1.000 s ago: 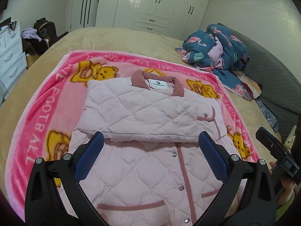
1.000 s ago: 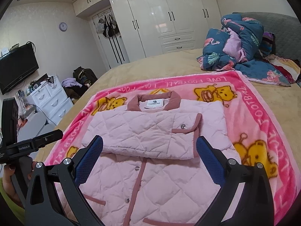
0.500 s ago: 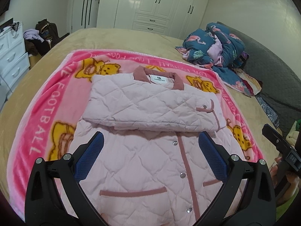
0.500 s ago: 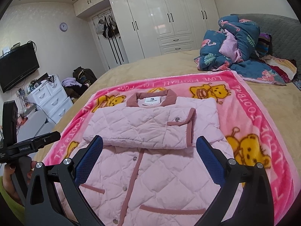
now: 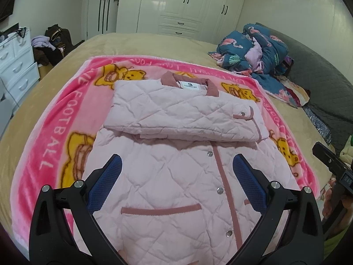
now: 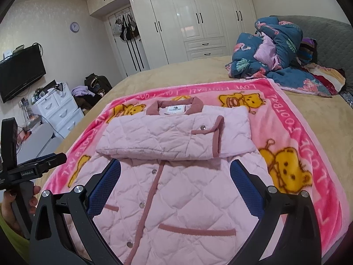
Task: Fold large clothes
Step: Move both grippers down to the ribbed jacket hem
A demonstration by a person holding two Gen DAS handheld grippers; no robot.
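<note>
Inspecting progress: the pink quilted jacket (image 5: 167, 176) lies flat on the football blanket (image 5: 55, 137), sleeves already folded across the chest (hem half untouched). My left gripper (image 5: 176, 170) and right gripper (image 6: 175, 174) hover spread, holding nothing.

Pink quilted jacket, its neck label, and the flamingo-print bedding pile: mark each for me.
pink quilted jacket (image 5: 167, 176), left wrist view, on the front panel below the folded sleeves.
neck label (image 6: 175, 108), right wrist view, middle of the white tag inside the collar.
flamingo-print bedding pile (image 6: 280, 53), right wrist view, blue upper bulk of the heap.
</note>
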